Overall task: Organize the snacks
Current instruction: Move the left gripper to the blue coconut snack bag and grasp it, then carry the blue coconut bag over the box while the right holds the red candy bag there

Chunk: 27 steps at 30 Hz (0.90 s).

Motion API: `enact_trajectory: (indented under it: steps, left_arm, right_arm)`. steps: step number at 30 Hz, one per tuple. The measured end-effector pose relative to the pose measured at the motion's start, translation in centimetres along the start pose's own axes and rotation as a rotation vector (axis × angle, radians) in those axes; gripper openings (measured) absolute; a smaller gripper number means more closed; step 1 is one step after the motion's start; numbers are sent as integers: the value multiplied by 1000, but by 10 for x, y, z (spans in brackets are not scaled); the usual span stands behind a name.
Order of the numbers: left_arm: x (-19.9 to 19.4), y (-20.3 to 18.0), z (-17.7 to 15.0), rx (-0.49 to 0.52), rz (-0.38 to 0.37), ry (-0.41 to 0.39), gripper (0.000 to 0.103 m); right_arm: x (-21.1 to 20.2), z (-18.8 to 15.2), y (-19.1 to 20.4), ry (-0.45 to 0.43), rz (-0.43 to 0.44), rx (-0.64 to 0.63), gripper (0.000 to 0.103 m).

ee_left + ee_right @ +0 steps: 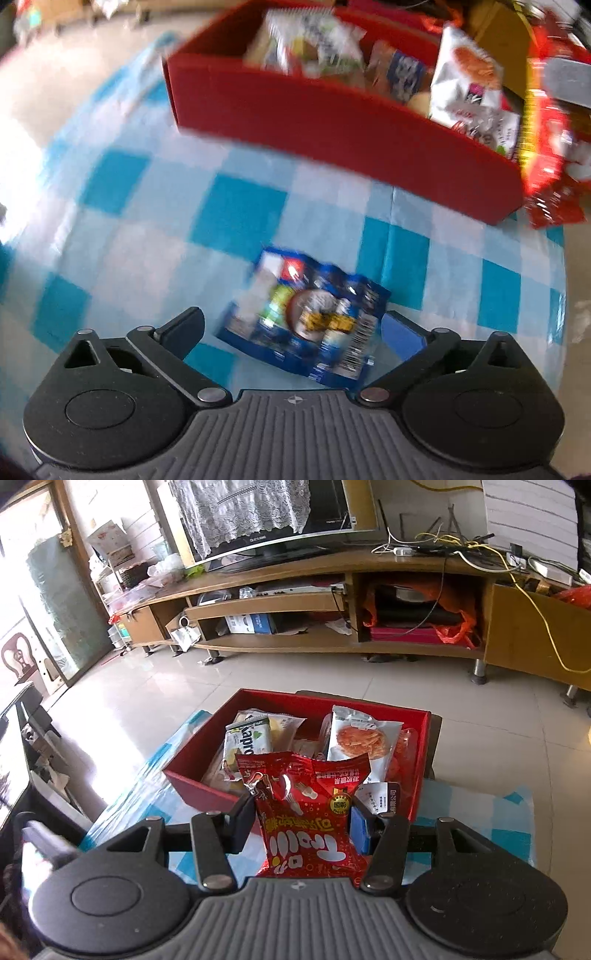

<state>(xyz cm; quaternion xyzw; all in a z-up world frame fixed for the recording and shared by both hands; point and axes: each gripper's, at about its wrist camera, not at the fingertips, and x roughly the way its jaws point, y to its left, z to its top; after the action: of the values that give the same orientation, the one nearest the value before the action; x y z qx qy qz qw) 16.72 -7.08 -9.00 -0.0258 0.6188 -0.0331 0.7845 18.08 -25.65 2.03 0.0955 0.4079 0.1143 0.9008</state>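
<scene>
A counter [122,206] covered in a blue-and-white checked cloth carries everything. The largest thing on it is a red box [332,129], an open tray standing toward the counter's far edge in the left wrist view, packed with snack packets: a white packet [364,738] printed with an orange cracker leans at its right side, and a green-and-white packet [249,738] stands at its left. In the right wrist view the red box [199,760] sits beyond the gripper, with a tiled floor and a long wooden TV cabinet [295,602] behind.

The right gripper [301,821] is clamped on a red snack bag [310,812], its pads pressing the bag's sides, the bag held upright in front of the box's near wall.

The left gripper [293,328] points steeply down with its jaws spread wide. A blue snack packet [306,317] lies flat on the cloth between the fingers, near the counter's front edge, well apart from the box; the pads do not press it.
</scene>
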Motion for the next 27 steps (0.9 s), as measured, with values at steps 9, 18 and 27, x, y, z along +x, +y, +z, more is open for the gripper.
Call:
enact_trajectory:
  steps: [9, 18, 27]
  left_arm:
    - [-3, -23, -4, 79, 72, -86, 86]
    - [-29, -4, 1, 49, -30, -80, 74]
    - [-52, -12, 7, 51, -99, -119, 70]
  right_arm:
    - [-5, -4, -6, -1, -4, 2, 50]
    - [-6, -4, 3, -14, -1, -9, 50]
    - [-7, 0, -2, -30, -6, 12, 50]
